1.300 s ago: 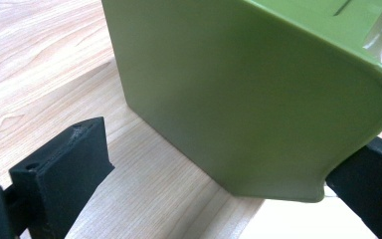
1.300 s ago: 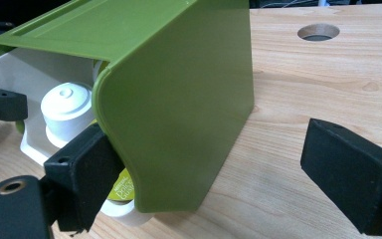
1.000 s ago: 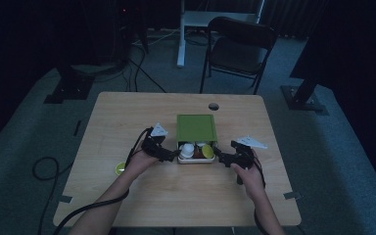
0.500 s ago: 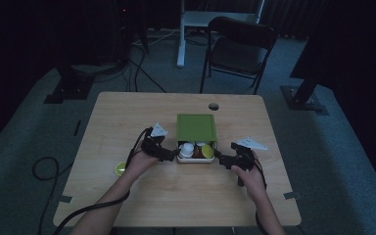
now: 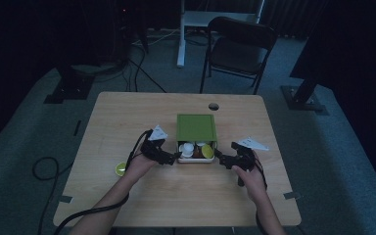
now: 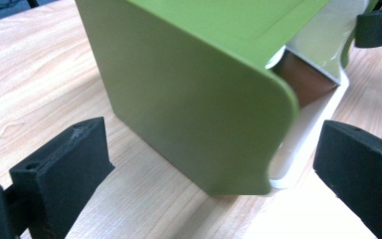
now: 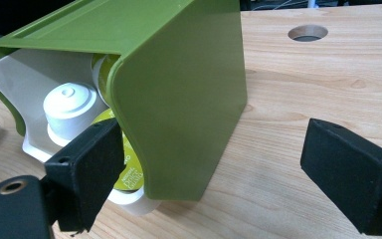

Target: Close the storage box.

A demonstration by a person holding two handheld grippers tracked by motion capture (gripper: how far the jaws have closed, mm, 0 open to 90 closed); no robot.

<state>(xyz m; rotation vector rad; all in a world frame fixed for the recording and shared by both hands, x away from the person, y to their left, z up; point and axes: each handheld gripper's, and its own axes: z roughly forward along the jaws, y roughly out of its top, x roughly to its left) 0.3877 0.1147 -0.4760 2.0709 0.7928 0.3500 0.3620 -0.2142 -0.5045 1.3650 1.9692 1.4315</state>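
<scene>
A green box (image 5: 196,127) stands mid-table with its white drawer (image 5: 196,159) slid out toward the person. The drawer holds a white capsule (image 7: 72,107), a yellow-green capsule (image 7: 131,175) and other pods. My left gripper (image 5: 170,157) is open at the drawer's left front corner. In the left gripper view its jaws straddle the box's green side wall (image 6: 189,99) without touching it, and the left gripper (image 6: 214,149) holds nothing. My right gripper (image 5: 221,157) is open at the right front corner. The right gripper (image 7: 219,154) spans the box's corner (image 7: 189,99), its left jaw in front of the capsules.
A loose yellow-green capsule (image 5: 120,169) lies on the table (image 5: 127,112) left of the left hand. A round cable hole (image 5: 213,106) sits behind the box. A dark chair (image 5: 240,46) and stand bases are beyond the far edge. Cables trail off the table's left front.
</scene>
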